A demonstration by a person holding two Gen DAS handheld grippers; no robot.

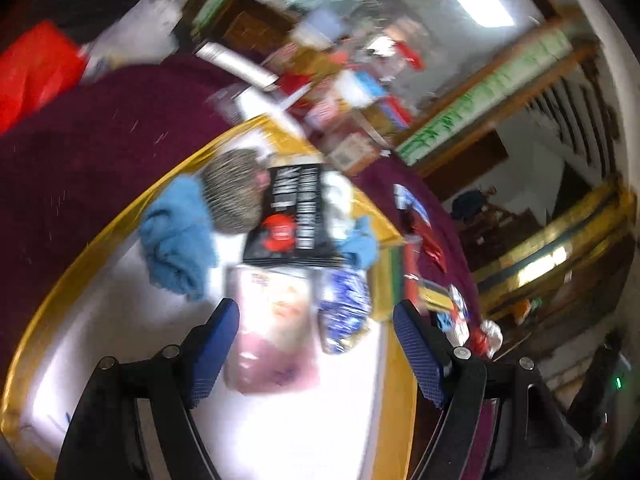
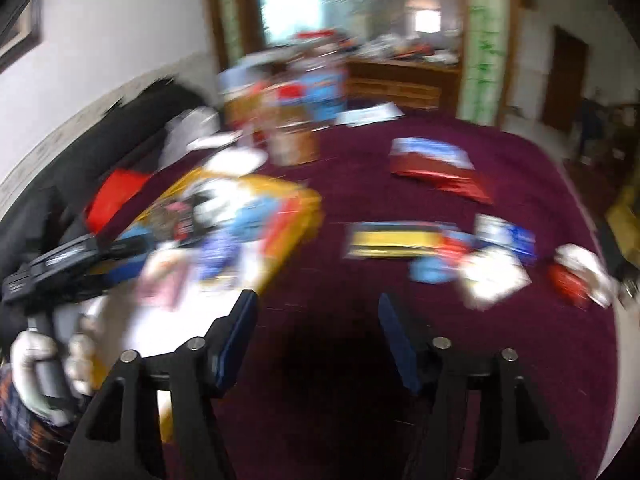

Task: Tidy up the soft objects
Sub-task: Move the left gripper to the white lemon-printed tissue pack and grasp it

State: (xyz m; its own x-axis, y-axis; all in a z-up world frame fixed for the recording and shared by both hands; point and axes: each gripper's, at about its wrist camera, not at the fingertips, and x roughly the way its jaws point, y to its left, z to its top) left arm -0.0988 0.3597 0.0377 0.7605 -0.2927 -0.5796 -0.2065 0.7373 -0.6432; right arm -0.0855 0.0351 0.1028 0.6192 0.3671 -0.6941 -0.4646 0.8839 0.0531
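A white tray with a gold rim (image 1: 100,236) lies on the maroon cloth and holds soft things: a blue cloth (image 1: 176,236), a grey fuzzy item (image 1: 234,192), a black packet (image 1: 296,216), a pink packet (image 1: 276,332) and a blue patterned pouch (image 1: 346,316). My left gripper (image 1: 316,312) hovers open over the tray, with the pink packet and the pouch seen below between its fingers, untouched. My right gripper (image 2: 318,298) is open over bare maroon cloth with nothing in it. The tray (image 2: 304,208) is to its left.
Loose packets lie on the cloth to the right: a red and blue one (image 2: 436,168), a yellow one (image 2: 392,240), blue and white ones (image 2: 504,240), a red and white one (image 2: 576,276). Boxes (image 2: 292,120) crowd the far side. A gloved hand (image 2: 32,364) holds the left gripper.
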